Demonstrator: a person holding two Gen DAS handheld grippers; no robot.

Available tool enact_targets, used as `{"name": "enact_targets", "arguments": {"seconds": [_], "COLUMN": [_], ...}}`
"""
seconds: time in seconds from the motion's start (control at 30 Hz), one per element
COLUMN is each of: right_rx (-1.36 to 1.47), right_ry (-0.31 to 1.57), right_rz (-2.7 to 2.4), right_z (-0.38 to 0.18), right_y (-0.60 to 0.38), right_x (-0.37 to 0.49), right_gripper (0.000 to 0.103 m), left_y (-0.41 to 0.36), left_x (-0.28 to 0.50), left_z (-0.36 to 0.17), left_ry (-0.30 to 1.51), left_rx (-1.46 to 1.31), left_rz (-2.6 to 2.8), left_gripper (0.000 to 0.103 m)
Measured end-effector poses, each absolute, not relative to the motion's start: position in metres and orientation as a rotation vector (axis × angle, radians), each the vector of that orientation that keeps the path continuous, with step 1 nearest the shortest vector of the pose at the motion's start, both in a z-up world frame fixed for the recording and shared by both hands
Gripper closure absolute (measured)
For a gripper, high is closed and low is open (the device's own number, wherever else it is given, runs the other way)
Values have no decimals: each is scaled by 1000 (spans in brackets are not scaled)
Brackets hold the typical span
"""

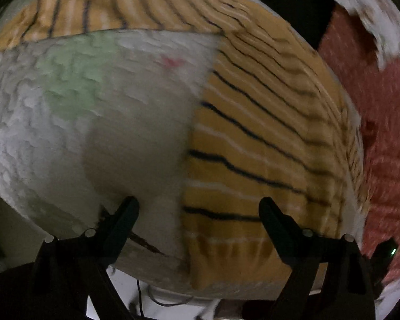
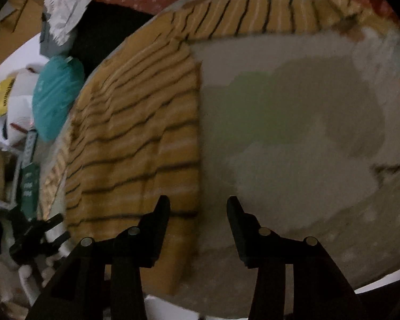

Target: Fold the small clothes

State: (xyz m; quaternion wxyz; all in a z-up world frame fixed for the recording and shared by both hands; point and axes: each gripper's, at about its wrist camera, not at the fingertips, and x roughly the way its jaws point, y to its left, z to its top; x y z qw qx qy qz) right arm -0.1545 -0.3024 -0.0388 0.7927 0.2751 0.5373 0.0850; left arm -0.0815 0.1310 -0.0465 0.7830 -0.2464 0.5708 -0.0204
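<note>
A small mustard-yellow top [image 1: 266, 144] with thin dark and white stripes lies flat on a white textured cloth [image 1: 66, 122]. One sleeve [image 1: 114, 10] stretches out along the cloth's far side. My left gripper [image 1: 198, 205] hovers open above the garment's hem edge, nothing between its fingers. In the right wrist view the same top [image 2: 136, 144] fills the left half and its sleeve [image 2: 253, 16] runs along the top. My right gripper [image 2: 198, 206] stands partly open over the garment's straight folded edge, holding nothing.
A red patterned cloth [image 1: 381, 160] lies beyond the white cloth. A teal bag [image 2: 56, 96], crumpled white paper [image 2: 66, 5], boxes and clutter [image 2: 10, 176] sit to the left. The white cloth carries a pale green patch [image 2: 248, 98].
</note>
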Motion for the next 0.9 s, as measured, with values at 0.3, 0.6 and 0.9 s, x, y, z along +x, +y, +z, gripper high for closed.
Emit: {"name": "enact_targets", "arguments": {"seconds": [0.3,0.6,0.9], "right_rx": [477,487,571], "right_ry": [1132,1142,1194], "right_rz": [242,254,303], "right_z": [-41,-28,-8], "right_y": [-247,-250,-268], "right_x": [-176,-169,-207], "right_gripper": [50,92,93], "left_y": [72,72,73], "left_x": [-98,-98,-141], "left_z": [-54,-25,-3], "left_ry": [1258,1279,1277], "left_rx": [-279,-441,-473], "left_rz": [-53,-76,-60], "left_gripper": [12,93,93]}}
